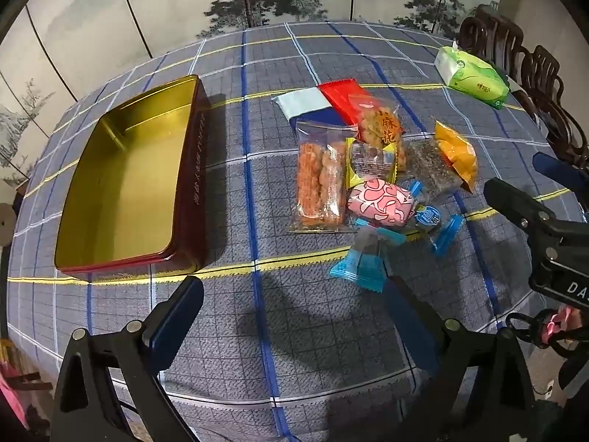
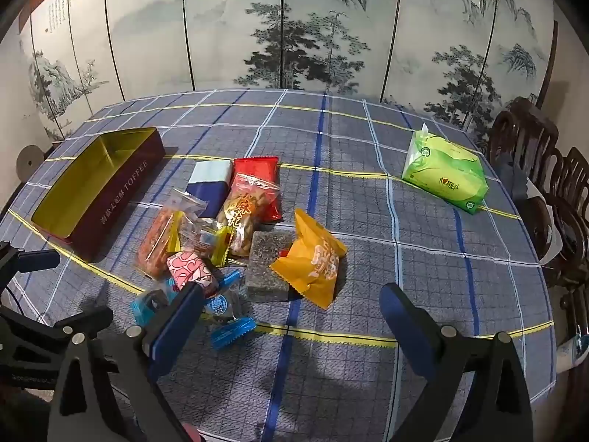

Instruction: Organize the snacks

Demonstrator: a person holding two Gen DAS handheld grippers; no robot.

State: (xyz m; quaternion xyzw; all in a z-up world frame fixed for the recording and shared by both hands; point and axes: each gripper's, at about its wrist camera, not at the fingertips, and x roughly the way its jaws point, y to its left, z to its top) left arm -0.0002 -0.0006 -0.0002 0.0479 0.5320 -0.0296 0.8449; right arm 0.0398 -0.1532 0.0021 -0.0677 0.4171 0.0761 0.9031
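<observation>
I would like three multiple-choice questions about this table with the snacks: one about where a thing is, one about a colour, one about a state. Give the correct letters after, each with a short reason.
1. Where does the tissue pack lie?
A. inside the tin
B. apart from the snack pile, toward the chairs
C. under the orange packet

2. What colour is the inside of the toffee tin?
A. gold
B. white
C. green

3. What is the state of the tin?
A. closed with a lid
B. full of snacks
C. open and holding no snacks

Answers:
1 B: the green pack sits alone on the tablecloth, far right of the pile, near the chairs.
2 A: the right wrist view shows gold inner walls, dark red outside.
3 C: no lid is on it, and only the bare gold floor shows.
</observation>
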